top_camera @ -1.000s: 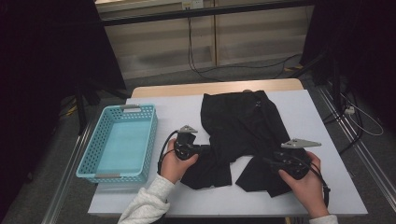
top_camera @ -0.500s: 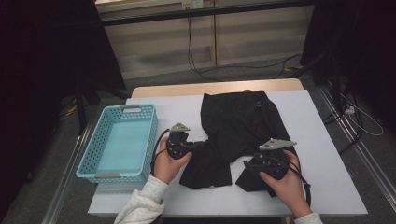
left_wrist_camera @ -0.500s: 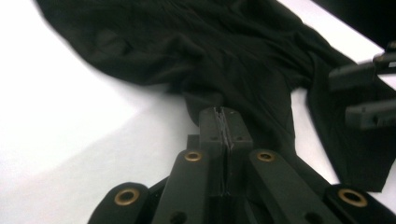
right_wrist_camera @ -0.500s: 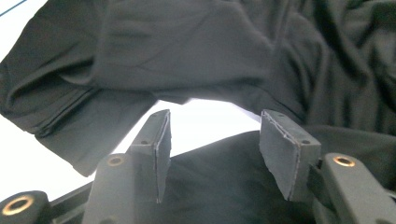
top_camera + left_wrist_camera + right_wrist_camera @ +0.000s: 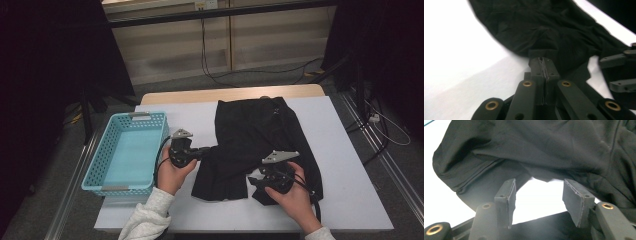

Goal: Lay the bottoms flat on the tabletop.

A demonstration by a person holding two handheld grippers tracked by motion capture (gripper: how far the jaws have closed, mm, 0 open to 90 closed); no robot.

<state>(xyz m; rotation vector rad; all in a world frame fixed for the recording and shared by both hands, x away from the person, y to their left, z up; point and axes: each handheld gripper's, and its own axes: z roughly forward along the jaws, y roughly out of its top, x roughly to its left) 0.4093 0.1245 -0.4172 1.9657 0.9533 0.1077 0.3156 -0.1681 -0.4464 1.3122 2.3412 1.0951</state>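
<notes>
High view: a black, soft cloth garment [image 5: 255, 145] lies spread on the white table [image 5: 345, 190], its near hem split into two flaps. The left gripper [image 5: 197, 152] sits at the garment's left edge, just right of the light-blue plastic mesh basket [image 5: 125, 152], which stands empty at the table's left side. The right gripper [image 5: 257, 181] rests at the lower right flap. Compared with a second ago, both hands have slid leftward across the table and the left edge of the cloth has come along with the left gripper, so the garment looks to be getting dragged or folded toward the basket side.

Left gripper view: the tongs are pressed together on a pinch of the black fabric [image 5: 549, 32], with the cloth bunched right at their tips; the other gripper's jaws show at the right edge.

Right gripper view: the tongs stand spread, white table showing between the pads [image 5: 507, 195], and the garment's hem [image 5: 541, 176] hangs just beyond them, not yet gripped. A hold there seems the next need.

No brand, label or writing can be read anywhere
</notes>
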